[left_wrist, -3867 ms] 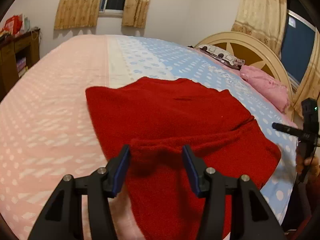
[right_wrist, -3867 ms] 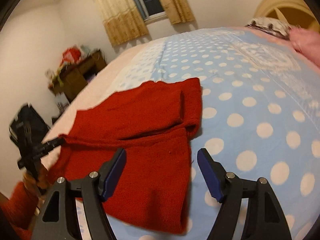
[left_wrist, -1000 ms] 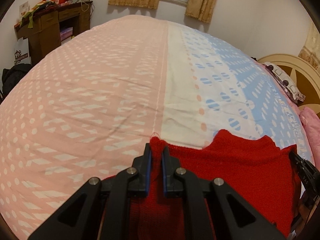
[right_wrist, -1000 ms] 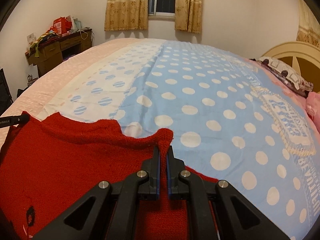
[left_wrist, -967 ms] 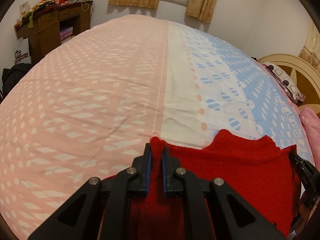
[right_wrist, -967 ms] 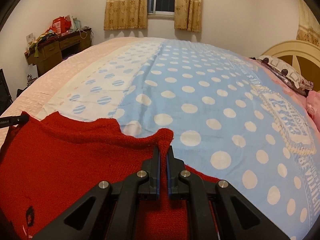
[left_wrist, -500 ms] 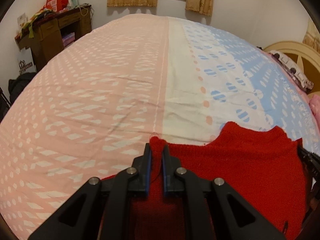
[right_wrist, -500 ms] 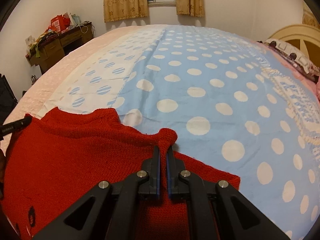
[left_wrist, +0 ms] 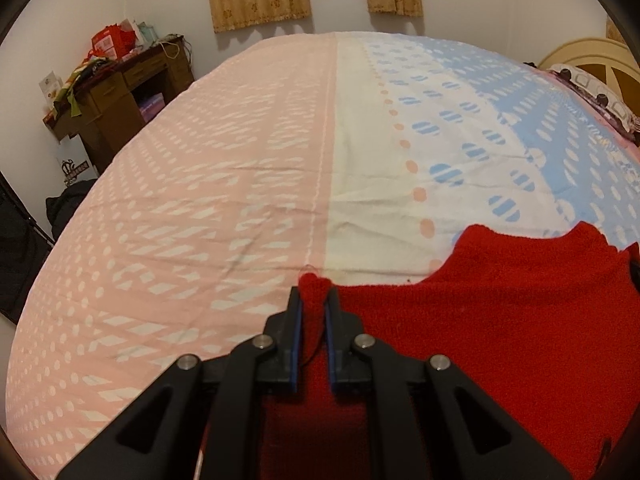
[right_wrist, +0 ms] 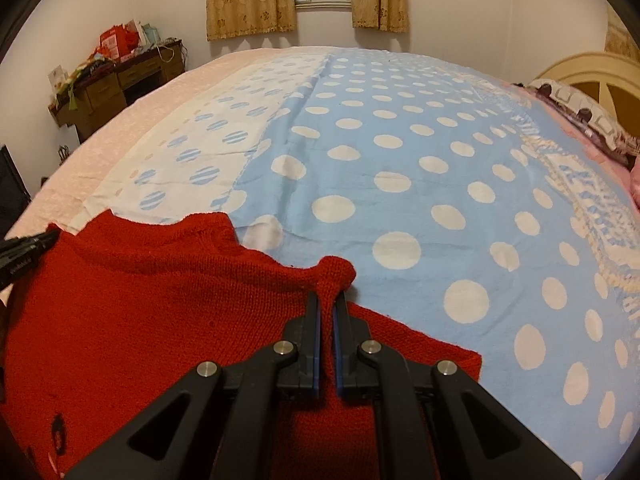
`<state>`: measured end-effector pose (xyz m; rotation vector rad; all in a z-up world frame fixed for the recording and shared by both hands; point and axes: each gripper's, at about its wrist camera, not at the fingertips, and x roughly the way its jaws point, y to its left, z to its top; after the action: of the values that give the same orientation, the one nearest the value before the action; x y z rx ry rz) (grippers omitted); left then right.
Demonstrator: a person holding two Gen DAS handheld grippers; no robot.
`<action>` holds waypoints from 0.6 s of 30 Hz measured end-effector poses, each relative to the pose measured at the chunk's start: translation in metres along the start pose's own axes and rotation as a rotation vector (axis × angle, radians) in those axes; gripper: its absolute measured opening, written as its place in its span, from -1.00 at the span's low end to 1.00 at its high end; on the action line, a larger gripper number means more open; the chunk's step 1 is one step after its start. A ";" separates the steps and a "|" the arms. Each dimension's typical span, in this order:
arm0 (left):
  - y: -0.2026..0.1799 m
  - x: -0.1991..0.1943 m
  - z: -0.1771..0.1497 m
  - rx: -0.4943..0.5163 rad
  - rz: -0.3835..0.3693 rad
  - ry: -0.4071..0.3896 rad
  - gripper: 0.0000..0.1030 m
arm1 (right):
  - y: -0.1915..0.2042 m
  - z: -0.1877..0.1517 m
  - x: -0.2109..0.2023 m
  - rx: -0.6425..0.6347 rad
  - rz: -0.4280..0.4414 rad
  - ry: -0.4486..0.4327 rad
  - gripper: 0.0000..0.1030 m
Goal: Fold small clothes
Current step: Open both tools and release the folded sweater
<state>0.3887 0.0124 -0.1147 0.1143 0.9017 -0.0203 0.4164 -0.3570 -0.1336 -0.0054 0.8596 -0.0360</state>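
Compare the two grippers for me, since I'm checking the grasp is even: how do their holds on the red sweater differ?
The left gripper pinches a small nub of the sweater over the pink side of the bedspread; the right gripper pinches a bigger bunched fold over the blue dotted side. The left grips the sweater's left corner, the right its right one. Both are shut on the same top edge.

A corner of the red sweater (right_wrist: 152,304) is pinched by the right gripper (right_wrist: 327,300) over the bed's (right_wrist: 400,140) blue dotted part.
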 end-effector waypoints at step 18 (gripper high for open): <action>0.007 -0.072 -0.027 -0.004 -0.048 -0.026 0.08 | 0.002 -0.001 -0.003 -0.007 -0.028 -0.006 -0.89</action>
<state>0.3233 0.0206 -0.0747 0.0883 0.8782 -0.0640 0.4138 -0.3553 -0.1323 -0.0237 0.8535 -0.0596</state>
